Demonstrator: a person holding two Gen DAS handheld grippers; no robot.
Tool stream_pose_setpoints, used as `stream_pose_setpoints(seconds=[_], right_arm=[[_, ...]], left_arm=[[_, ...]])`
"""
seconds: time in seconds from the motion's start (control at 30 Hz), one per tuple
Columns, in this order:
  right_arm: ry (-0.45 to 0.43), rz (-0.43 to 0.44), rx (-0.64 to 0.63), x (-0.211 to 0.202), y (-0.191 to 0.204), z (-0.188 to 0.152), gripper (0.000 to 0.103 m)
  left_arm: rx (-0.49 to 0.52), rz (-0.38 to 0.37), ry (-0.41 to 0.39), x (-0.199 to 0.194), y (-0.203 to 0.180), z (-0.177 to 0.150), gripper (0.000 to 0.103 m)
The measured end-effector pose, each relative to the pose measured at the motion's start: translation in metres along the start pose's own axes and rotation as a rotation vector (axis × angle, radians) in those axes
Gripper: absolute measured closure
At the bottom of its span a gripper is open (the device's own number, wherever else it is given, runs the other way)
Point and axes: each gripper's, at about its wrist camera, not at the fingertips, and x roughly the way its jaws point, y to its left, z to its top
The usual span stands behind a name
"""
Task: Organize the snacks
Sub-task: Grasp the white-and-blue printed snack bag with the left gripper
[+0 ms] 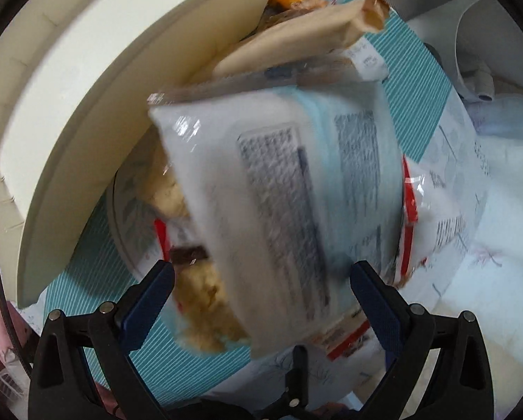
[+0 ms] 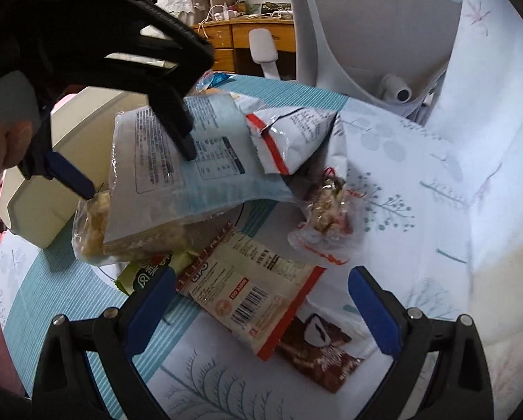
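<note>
Left hand-held gripper [image 2: 139,171] — agape over snack bag [image 2: 177,175]

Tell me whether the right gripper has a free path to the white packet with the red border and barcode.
Probably yes. The right gripper stands open just above the white red-bordered barcode packet, with nothing between them. The left gripper and its large pale-blue bag sit farther back.

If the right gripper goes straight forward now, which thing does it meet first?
Probably the white and red snack packet lying flat on the bedsheet, just ahead of the open right gripper. Depth is unclear.
</note>
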Motion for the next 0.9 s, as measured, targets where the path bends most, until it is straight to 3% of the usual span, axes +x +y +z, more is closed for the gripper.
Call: stream_pose_setpoints(seconds=[0.2,0.27,0.47,0.57,0.63,0.9], right_arm=[[0.03,0.106,0.098,0.015,-0.012,-0.002,0.005],[0.038,0.114,0.108,0.02,-0.013,-0.002,0.013],[0.041,0.059,0.16,0.016,-0.026,-0.002,0.053],[0.053,0.05,0.186,0.012,-0.032,0.0,0.074],[0.065,0.042,0.202,0.012,-0.036,0.001,0.102],[0.062,0.08,0.275,-0.011,-0.027,-0.004,0.103]], left_arm=[[-0.059,-0.102,0.0,0.017,-0.003,0.013,0.005],[-0.079,-0.116,0.0,0.019,-0.004,0.015,0.007],[-0.043,-0.145,-0.014,0.012,-0.018,0.01,0.038],[-0.059,-0.165,0.003,0.009,-0.019,0.008,0.048],[-0.069,-0.193,0.01,0.003,-0.017,0.004,0.054],[-0.046,-0.228,0.015,-0.028,-0.013,-0.012,0.068]])
